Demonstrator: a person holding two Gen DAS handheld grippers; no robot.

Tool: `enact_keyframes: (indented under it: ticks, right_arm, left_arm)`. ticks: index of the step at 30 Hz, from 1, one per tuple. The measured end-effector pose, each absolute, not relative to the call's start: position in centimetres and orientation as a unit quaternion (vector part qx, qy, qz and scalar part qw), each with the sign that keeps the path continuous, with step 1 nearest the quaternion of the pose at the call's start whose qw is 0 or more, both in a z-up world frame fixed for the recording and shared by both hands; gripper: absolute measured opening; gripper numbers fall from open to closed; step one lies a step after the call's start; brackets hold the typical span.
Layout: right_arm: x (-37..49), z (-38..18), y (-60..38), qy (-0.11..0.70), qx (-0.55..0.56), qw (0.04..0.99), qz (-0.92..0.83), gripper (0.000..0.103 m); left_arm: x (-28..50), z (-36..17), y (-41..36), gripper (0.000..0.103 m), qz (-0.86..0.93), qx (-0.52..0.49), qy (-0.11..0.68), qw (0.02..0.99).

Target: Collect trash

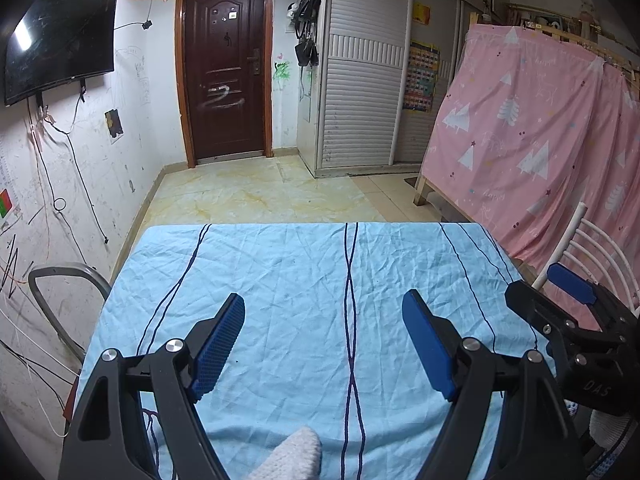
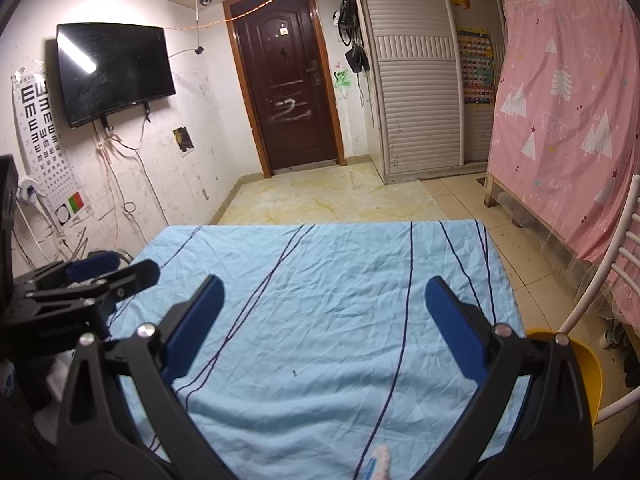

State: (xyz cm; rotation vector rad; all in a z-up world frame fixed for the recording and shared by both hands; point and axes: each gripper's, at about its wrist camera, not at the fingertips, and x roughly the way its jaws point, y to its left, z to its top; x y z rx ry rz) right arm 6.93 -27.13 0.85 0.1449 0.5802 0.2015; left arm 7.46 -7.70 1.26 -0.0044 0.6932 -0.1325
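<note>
A table under a crumpled light-blue cloth (image 1: pixel 304 280) with dark wavy lines fills the lower half of both views. No trash shows on the cloth (image 2: pixel 320 288); only a tiny dark speck (image 2: pixel 295 372) lies on it. My left gripper (image 1: pixel 324 300) hovers over the near part of the table, open, with nothing between its blue pads. My right gripper (image 2: pixel 324 282) is likewise open and empty. Each appears at the edge of the other's view: the right gripper (image 1: pixel 544 288) to the right, the left gripper (image 2: pixel 112 268) to the left.
A white knitted tip (image 1: pixel 296 456) pokes in at the bottom edge. A white-backed chair (image 2: pixel 600 280) with a yellow seat (image 2: pixel 584 364) stands right of the table, a metal chair frame (image 1: pixel 60 284) left. A pink curtain (image 1: pixel 540 140) hangs at right; tiled floor (image 1: pixel 260 196) lies beyond.
</note>
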Motion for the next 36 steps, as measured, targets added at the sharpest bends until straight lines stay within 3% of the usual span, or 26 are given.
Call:
enact_keyframes:
  ticks: [36]
  right_arm:
    - [6.8,0.2,-27.0,0.288,0.069,0.95,0.1,0.097]
  left_arm:
    - [7.5,0.8,-8.6,0.072,-0.059,0.007,0.342,0.938]
